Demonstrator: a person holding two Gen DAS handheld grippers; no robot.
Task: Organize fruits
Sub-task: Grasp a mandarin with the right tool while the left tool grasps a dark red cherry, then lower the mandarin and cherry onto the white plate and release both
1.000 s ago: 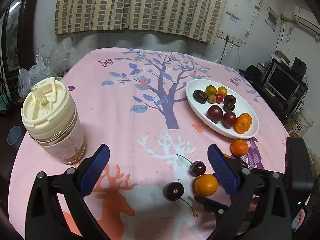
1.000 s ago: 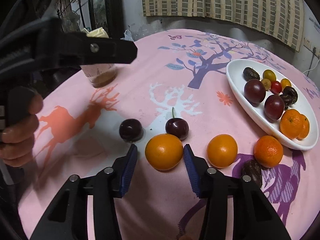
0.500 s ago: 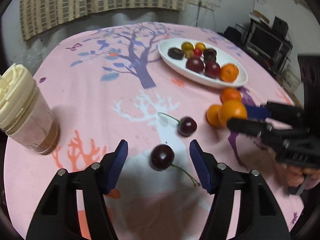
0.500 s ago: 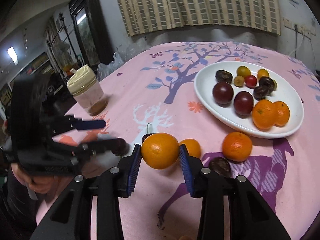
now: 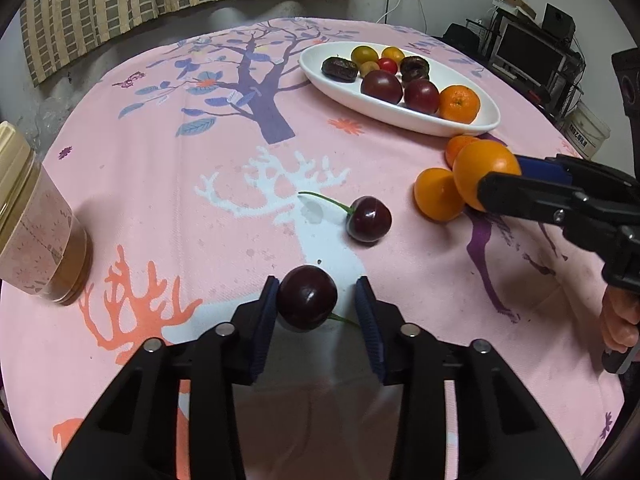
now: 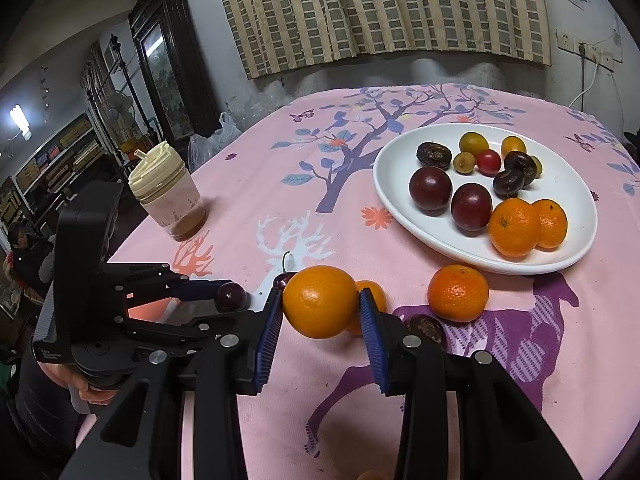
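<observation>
My right gripper (image 6: 320,312) is shut on an orange (image 6: 320,301) and holds it above the pink tablecloth; it shows in the left wrist view too (image 5: 486,172). My left gripper (image 5: 317,304) is open around a dark cherry (image 5: 307,297); its left pad touches the cherry and a gap remains on the right. A second cherry (image 5: 368,219) with a stem lies further out. Two more oranges (image 6: 458,293) (image 5: 438,194) lie on the cloth. The white oval plate (image 6: 568,184) holds plums, oranges, dates and small tomatoes.
A cream-lidded jar (image 5: 36,224) stands at the left of the table, also seen in the right wrist view (image 6: 168,190). A dark date (image 6: 424,326) lies on the cloth by my right finger. Shelves and a monitor stand beyond the table's edge.
My left gripper has moved down over the near cherry and narrowed around it. My right gripper closed on the orange and lifted it off the cloth.
</observation>
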